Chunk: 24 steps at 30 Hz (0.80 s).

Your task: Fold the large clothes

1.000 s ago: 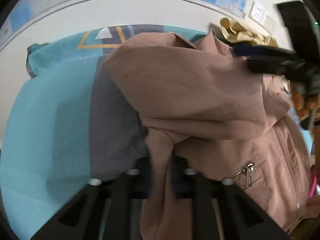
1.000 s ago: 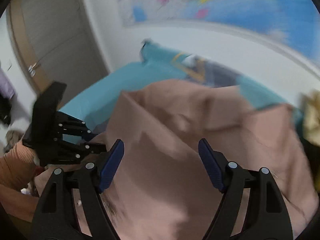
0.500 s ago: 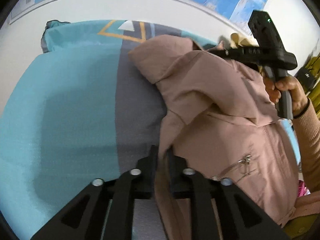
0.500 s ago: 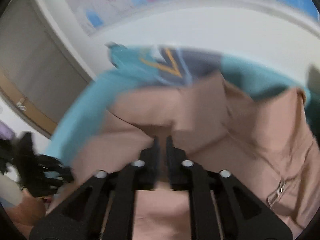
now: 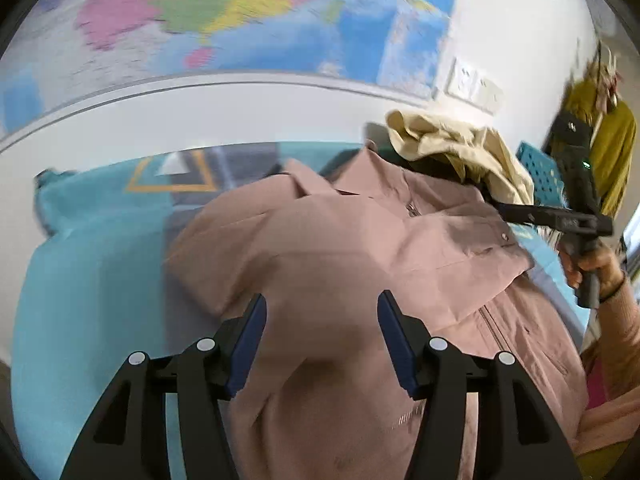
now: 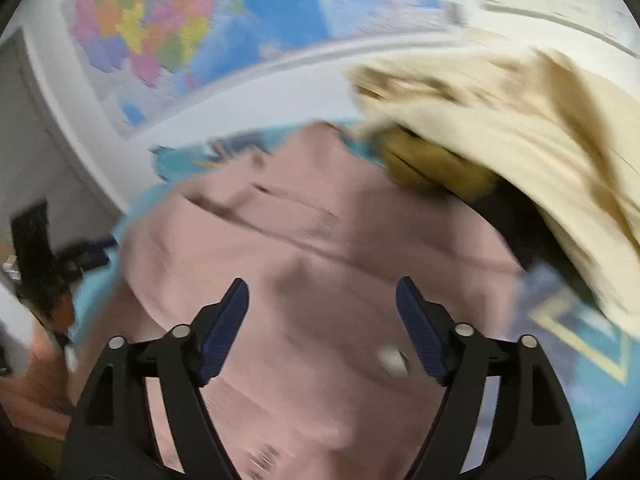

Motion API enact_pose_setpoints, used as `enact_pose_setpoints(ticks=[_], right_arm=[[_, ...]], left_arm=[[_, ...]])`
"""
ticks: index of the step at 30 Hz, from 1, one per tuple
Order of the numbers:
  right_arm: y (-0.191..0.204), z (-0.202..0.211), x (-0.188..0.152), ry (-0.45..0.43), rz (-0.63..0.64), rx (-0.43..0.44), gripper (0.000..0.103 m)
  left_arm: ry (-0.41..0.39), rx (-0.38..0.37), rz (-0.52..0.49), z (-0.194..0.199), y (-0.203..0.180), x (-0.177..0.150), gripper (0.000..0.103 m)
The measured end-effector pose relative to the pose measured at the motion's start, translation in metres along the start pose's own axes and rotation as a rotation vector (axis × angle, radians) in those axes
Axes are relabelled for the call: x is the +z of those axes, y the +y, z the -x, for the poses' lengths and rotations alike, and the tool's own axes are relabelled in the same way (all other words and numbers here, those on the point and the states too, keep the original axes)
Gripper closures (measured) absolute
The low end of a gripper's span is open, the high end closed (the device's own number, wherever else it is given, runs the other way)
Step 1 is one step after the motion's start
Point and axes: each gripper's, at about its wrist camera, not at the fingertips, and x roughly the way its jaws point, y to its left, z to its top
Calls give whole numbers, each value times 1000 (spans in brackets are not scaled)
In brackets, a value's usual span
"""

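Observation:
A dusty pink zip jacket [image 5: 360, 264] lies on the teal and grey bed cover [image 5: 80, 280], its sleeves folded in over the body. My left gripper [image 5: 320, 304] is open and empty just above the jacket's lower left part. My right gripper [image 6: 322, 292] is open and empty above the jacket [image 6: 320, 248]; that view is blurred. The right gripper also shows in the left wrist view [image 5: 560, 220], held in a hand at the right edge of the jacket.
A crumpled cream garment [image 5: 452, 148] lies at the bed's far right, close beyond the jacket collar; it fills the right wrist view's upper right [image 6: 520, 120]. A blue crate [image 5: 540, 176] and a mustard garment [image 5: 612, 152] stand right. A map-covered wall [image 5: 240, 12] backs the bed.
Both grippers were shut on jacket fabric half a second ago and have opened and let it go. The folded sleeve parts now rest on the jacket. Both cameras have tilted up.

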Motion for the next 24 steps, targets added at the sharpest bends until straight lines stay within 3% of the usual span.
enact_pose_setpoints(ticks=[3,5,7,10,11,13,15,17,19,20,22,24], right_arm=[[-20,1,-23,46,-34,-35,21],[-26,-6,-32,65,-55,-43,30],[-28,-14,-33,67,-60,-55,65],[-24,-12,-25,17,-47,-56,85],[-21,-12,-20,-4,-43,-62,87],[-21,4,-9,-95,-44,-75,87],[-27,5,-6,-94,-59,-92,87],[-34,-9,-9,-31,-87,-100,81],[-37,-24,-19,44,-89,-128,69],[-34,-26,-20,50,-78,-146,68],[-27,-14,-20,17,-45,-179,51],[-18,4,-14,-52,-23,-174,49]], left_arm=[[52,20,-24,-31,-10,6,48],[105,47,-37,-54,-9,4,48],[166,102,-23,-74,-1,1,48],[190,136,33,-85,17,-2,48],[178,127,57,-83,22,-2,48],[173,125,72,-81,23,-2,48],[153,123,59,-77,18,-1,47],[157,143,14,-78,9,-2,40],[170,161,-3,-79,4,0,40],[171,162,-8,-78,3,0,40],[170,166,-19,-73,2,5,40],[131,189,-38,-60,-1,13,40]])
